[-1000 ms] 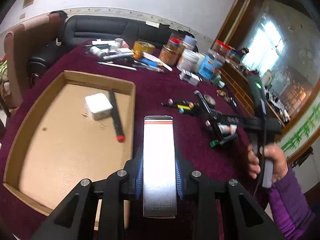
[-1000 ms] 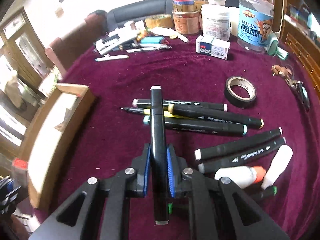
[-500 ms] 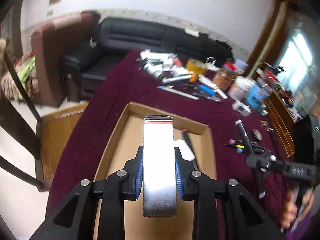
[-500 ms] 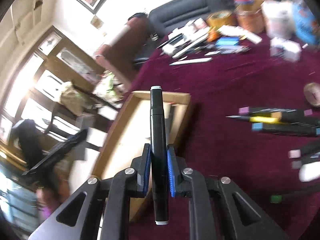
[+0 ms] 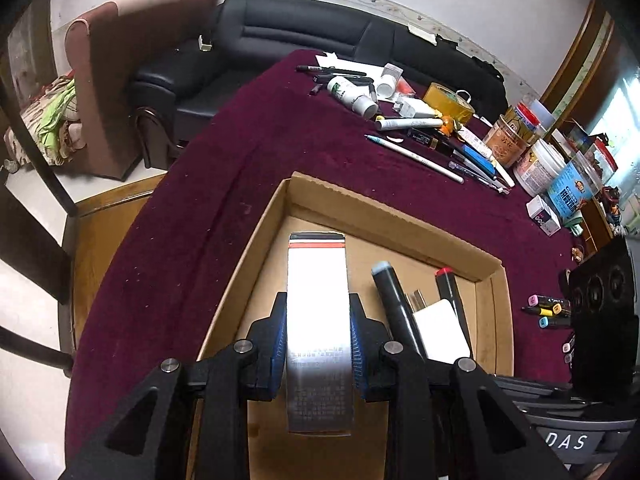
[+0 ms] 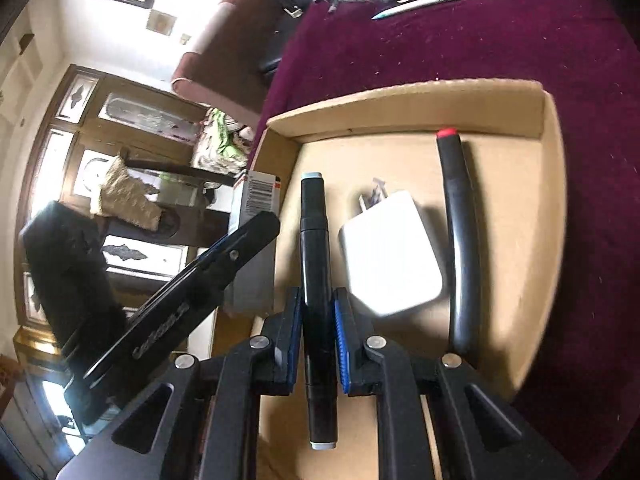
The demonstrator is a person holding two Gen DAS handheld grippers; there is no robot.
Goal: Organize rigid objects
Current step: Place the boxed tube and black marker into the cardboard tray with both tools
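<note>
Left tongs [image 5: 319, 338] clamp slim white box [image 5: 318, 320] over cardboard tray [image 5: 384, 216] w/ charger [image 5: 442, 330], markers.

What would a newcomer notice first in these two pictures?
Probably the two loaded grippers over the cardboard tray: the left gripper clamps a tall silver-white box, and the right gripper clamps a black marker. In the tray lie a white charger and a red-tipped marker, beside each other.

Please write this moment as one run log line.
left gripper: shut on silver rectangular carton | right gripper: shut on black marker | both above brown cardboard tray
</note>
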